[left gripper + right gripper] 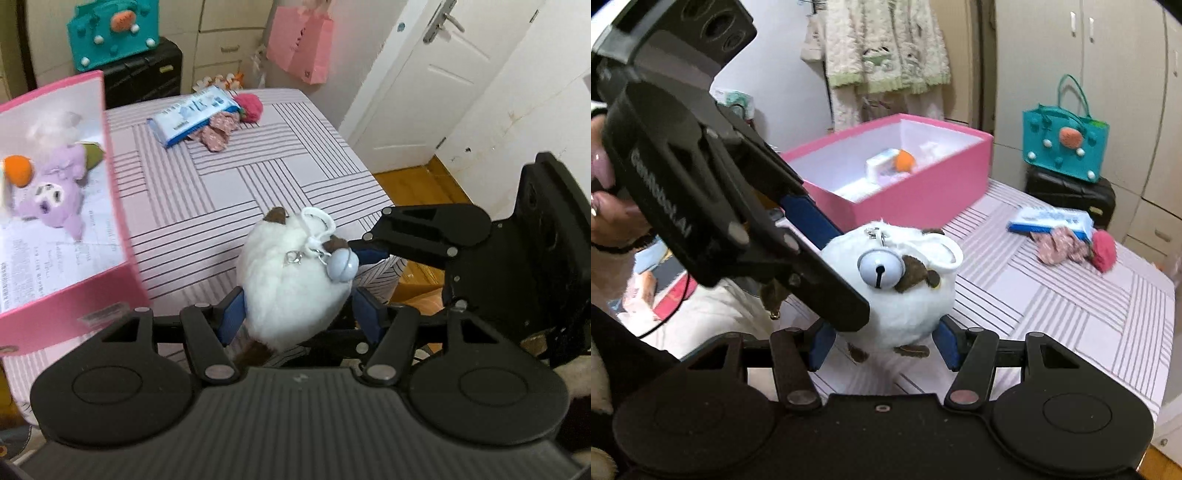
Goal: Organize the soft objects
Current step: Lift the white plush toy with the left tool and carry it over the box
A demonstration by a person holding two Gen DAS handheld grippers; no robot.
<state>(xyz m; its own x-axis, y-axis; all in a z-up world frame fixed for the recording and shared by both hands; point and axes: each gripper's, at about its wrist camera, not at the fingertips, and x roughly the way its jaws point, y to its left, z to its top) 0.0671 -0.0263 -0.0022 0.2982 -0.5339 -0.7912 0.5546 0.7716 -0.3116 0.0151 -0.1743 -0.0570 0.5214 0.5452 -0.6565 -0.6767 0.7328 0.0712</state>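
Observation:
A round white plush (291, 288) with brown ears, a pale blue bell (343, 266) and a white loop hangs above the striped bed. My left gripper (299, 315) is shut on its lower body, blue pads pressing both sides. In the right wrist view the same plush (908, 302) sits between the blue pads of my right gripper (884, 343), also shut on it. A right finger (373, 254) reaches in beside the bell. The left gripper's fingers (812, 218) come in from the upper left. An open pink box (110, 280) holds a purple plush (55, 192).
On the striped bed (258, 177) lie a tissue pack (195, 116), a floral cloth (221, 133) and a red plush (251, 107). A teal bag (1063, 147) stands on a black suitcase (1071, 195). A white door (424, 92) is at the right. A hand (605, 206) holds the left gripper.

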